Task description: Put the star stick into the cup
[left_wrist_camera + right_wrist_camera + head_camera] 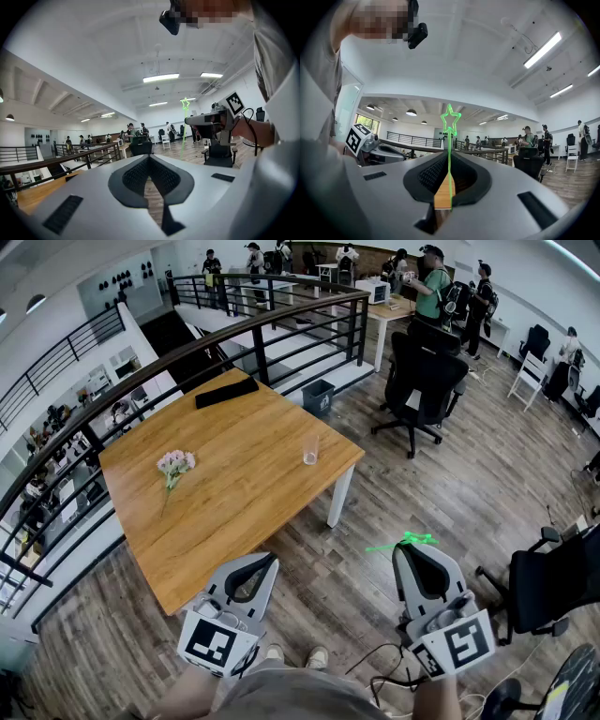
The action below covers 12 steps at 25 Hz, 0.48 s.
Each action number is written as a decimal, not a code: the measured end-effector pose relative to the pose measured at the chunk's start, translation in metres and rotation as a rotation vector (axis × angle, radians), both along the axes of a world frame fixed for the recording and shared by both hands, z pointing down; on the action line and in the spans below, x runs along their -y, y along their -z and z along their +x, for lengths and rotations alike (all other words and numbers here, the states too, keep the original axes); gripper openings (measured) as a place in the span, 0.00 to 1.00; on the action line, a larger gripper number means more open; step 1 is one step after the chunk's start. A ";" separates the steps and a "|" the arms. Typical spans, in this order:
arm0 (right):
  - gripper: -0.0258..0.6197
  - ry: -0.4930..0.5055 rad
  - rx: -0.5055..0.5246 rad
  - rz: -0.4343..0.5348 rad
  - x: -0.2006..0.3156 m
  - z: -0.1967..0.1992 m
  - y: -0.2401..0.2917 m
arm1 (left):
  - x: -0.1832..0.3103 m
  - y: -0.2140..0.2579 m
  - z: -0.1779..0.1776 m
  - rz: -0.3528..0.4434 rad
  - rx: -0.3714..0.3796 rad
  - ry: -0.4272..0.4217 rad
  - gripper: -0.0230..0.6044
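Note:
My right gripper [413,548] is shut on a thin green star stick [405,542] and holds it over the wood floor, right of the table. In the right gripper view the star stick [450,140] rises from between the closed pads of the right gripper [449,161], star end up. The clear cup [310,450] stands upright near the right edge of the wooden table [234,502], well away from both grippers. Near the table's front corner my left gripper [266,560] is shut and holds nothing; the left gripper [149,159] view shows the star stick [184,123] off to the right.
A bunch of pink flowers [174,465] and a flat black object [226,392] lie on the table. A black railing [187,348] runs behind the table. Black office chairs stand at the back [422,381] and at the right [553,582]. People stand far back.

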State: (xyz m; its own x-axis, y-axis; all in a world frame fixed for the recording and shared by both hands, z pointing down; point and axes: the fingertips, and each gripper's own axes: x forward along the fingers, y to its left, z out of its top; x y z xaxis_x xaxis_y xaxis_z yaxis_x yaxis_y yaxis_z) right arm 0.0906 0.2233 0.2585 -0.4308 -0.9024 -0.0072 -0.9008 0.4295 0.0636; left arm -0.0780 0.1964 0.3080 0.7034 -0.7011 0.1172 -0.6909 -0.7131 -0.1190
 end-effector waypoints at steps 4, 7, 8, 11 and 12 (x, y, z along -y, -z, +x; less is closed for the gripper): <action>0.10 -0.003 0.022 0.020 -0.004 0.000 0.005 | 0.002 0.003 0.000 0.009 0.003 0.017 0.06; 0.10 -0.002 0.030 0.020 -0.008 0.002 0.004 | 0.000 0.006 0.003 0.015 0.002 0.019 0.06; 0.10 -0.002 0.029 0.017 -0.009 0.003 0.004 | 0.000 0.006 0.004 0.015 0.003 0.018 0.06; 0.10 -0.014 0.028 0.013 -0.011 0.009 0.001 | -0.002 0.005 0.008 0.016 0.008 0.018 0.06; 0.10 -0.018 0.033 0.012 -0.012 0.013 -0.001 | -0.002 0.004 0.009 0.015 0.011 0.019 0.06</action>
State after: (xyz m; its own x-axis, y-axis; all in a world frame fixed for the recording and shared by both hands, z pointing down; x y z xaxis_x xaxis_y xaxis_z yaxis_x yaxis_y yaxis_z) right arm 0.1033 0.2349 0.2591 -0.4137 -0.9099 -0.0314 -0.9101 0.4125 0.0390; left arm -0.0687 0.1988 0.3041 0.6887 -0.7161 0.1136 -0.7029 -0.6979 -0.1373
